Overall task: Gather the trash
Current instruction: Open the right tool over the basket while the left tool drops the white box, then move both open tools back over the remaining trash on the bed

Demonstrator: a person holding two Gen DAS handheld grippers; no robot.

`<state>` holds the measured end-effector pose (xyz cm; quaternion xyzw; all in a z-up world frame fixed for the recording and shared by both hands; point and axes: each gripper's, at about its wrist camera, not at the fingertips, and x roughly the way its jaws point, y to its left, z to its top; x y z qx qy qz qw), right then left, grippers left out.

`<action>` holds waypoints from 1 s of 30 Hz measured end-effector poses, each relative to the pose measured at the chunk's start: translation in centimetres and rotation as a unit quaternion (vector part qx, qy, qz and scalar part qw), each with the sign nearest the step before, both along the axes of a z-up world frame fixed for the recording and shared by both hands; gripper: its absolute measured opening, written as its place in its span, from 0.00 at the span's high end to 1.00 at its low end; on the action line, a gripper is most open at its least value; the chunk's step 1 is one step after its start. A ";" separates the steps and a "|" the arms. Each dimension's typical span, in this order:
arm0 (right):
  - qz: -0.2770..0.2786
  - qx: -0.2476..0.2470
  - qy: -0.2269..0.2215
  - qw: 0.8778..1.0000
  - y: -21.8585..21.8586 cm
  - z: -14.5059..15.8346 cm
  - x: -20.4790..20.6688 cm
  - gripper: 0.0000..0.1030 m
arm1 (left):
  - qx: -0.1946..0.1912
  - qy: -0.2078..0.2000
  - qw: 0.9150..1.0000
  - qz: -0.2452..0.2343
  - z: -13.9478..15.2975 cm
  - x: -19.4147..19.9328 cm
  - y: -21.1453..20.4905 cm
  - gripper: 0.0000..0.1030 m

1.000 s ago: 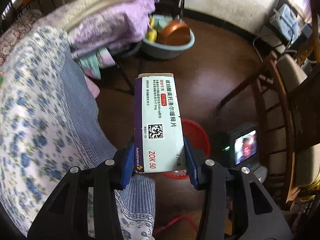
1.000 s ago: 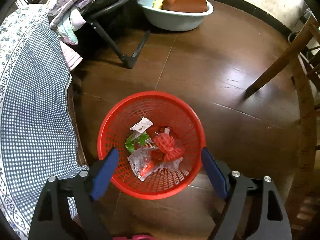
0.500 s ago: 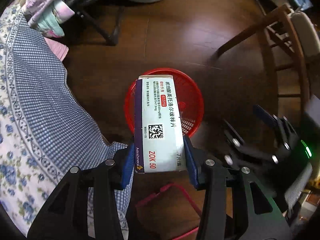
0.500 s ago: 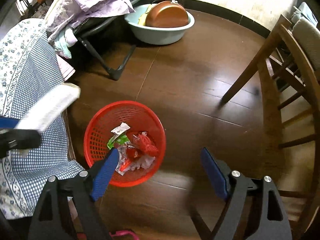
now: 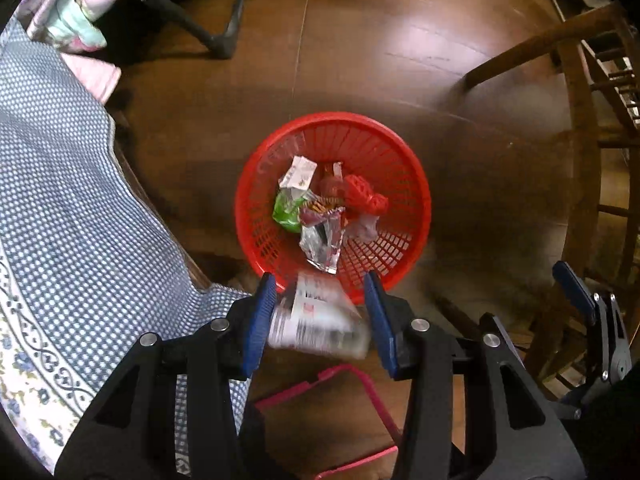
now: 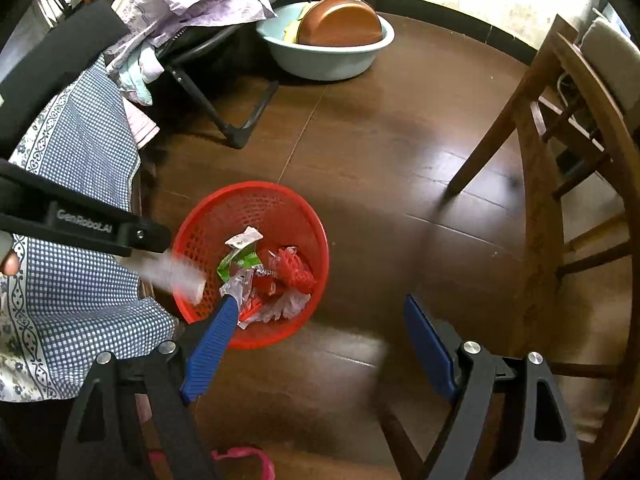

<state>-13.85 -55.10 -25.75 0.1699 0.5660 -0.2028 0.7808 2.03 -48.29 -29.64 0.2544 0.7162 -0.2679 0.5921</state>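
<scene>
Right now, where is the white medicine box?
In the left wrist view the blurred medicine box sits between the left claw pads, just above the near rim of the red basket, beside the checked cloth.

The left gripper (image 5: 320, 312) points down above the near rim of the red basket (image 5: 416, 200). A blurred white box (image 5: 316, 320) lies between its blue pads (image 5: 256, 320). Wrappers (image 5: 320, 236) lie inside the basket.
</scene>
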 end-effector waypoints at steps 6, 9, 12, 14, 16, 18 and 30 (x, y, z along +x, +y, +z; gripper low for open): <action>0.000 -0.001 0.001 1.000 0.0 0.1 0.0 0.20 | -0.028 0.002 1.000 0.008 0.9 0.2 -0.4 0.38; 0.005 -0.003 0.000 1.000 0.2 0.4 0.2 0.20 | -0.052 -0.021 0.998 0.011 2.6 0.5 -0.7 0.37; 0.013 0.004 -0.002 1.000 0.8 0.0 0.3 0.20 | -0.055 -0.030 0.998 0.013 2.9 0.6 -0.8 0.37; 0.022 0.004 0.001 1.000 1.6 -0.6 0.0 0.20 | -0.052 -0.031 0.998 0.010 2.8 0.5 -0.8 0.37; 0.029 0.007 0.008 1.000 1.9 -1.0 -0.1 0.20 | -0.060 -0.034 0.998 0.006 3.1 0.5 -0.9 0.39; 0.033 0.006 0.016 0.999 2.1 -1.3 -0.1 0.20 | -0.068 -0.036 0.997 0.005 3.4 0.5 -0.9 0.39; 0.054 0.010 0.015 0.998 3.3 -0.8 -0.2 0.20 | -0.141 -0.084 0.986 -0.005 8.1 0.3 -0.4 0.39</action>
